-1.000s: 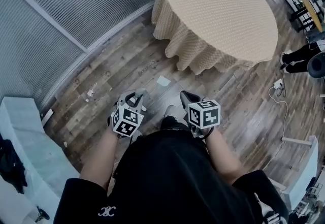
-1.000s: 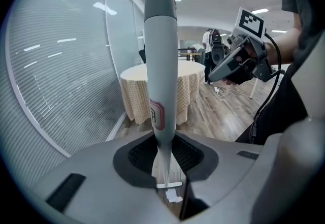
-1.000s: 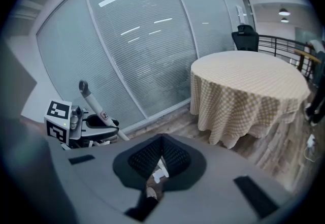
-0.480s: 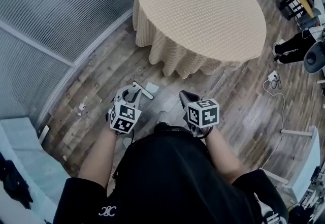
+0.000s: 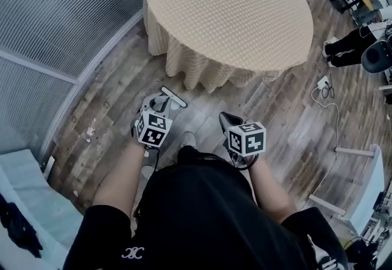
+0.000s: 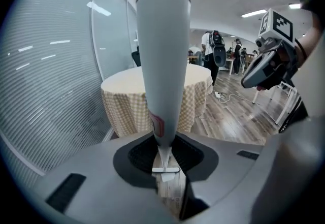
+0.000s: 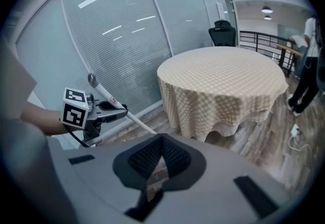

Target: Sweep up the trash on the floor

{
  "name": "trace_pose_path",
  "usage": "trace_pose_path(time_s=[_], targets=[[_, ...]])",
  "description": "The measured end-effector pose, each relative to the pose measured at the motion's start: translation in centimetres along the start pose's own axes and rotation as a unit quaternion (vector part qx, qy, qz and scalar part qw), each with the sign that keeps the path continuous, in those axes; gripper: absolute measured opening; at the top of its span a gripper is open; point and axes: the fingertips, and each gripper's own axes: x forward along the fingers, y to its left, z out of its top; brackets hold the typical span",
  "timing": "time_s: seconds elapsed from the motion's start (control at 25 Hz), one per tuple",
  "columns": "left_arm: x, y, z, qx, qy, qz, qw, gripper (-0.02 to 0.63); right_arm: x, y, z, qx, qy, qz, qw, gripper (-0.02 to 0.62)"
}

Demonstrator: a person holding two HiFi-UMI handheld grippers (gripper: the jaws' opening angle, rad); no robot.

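- Clamping my left gripper point(image 5: 160, 104) tight on the smooth grey broom handle point(image 6: 161, 65), with its white head point(image 5: 173, 97) just before the round, checked-cloth table point(image 5: 233, 11).
- Right gripper point(image 5: 226, 119) is closed and empty.
- Trash scraps point(image 5: 90, 131) lie to my left on the plank floor point(image 5: 288, 134).

Left tool point(image 5: 157, 104) apparently gripping a broom point(image 5: 174, 97), right tool point(image 5: 228, 119) beside, round table point(image 5: 229, 11) ahead

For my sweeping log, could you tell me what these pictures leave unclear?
Head view: pale specks on the floor, too small to identify.
Left gripper view: handle cut off by the top edge; its head small, partly behind it.
Head view: ground at the feet hidden by the torso.
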Motion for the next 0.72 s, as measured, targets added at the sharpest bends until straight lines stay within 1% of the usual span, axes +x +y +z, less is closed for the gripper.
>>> trace_pose_path(time_s=[0.16,0.28,0.36,0.48,0.72], targets=[[-0.8,-1.0,-0.8,-0.007,0.009,-0.002,0.9999,0.085,-0.4,-1.1,-0.3,0.002,0.003,0.0,1.0,0.012],[-1.8,-0.8,-2.4,-0.009,0.026,-0.006,0.9996,0.085,0.3,-0.7,0.1,0.006,-0.001,0.004,1.0,0.012],[-2.9,-0.4,-3.6,-0.008,0.035,-0.002,0.9994,0.085,1.1,0.5,0.6,0.002,-0.002,0.014,1.0,0.012],[-4.8,0.2,-5.7,-0.017,0.048,0.011,0.9986,0.085,2.0,2.7,1.0,-0.016,0.0,0.033,0.999,0.012],[-9.2,0.2,-10.3,-0.038,0.07,0.021,0.9966,0.084,3.4,7.3,0.5,-0.047,0.016,0.062,0.997,0.012]])
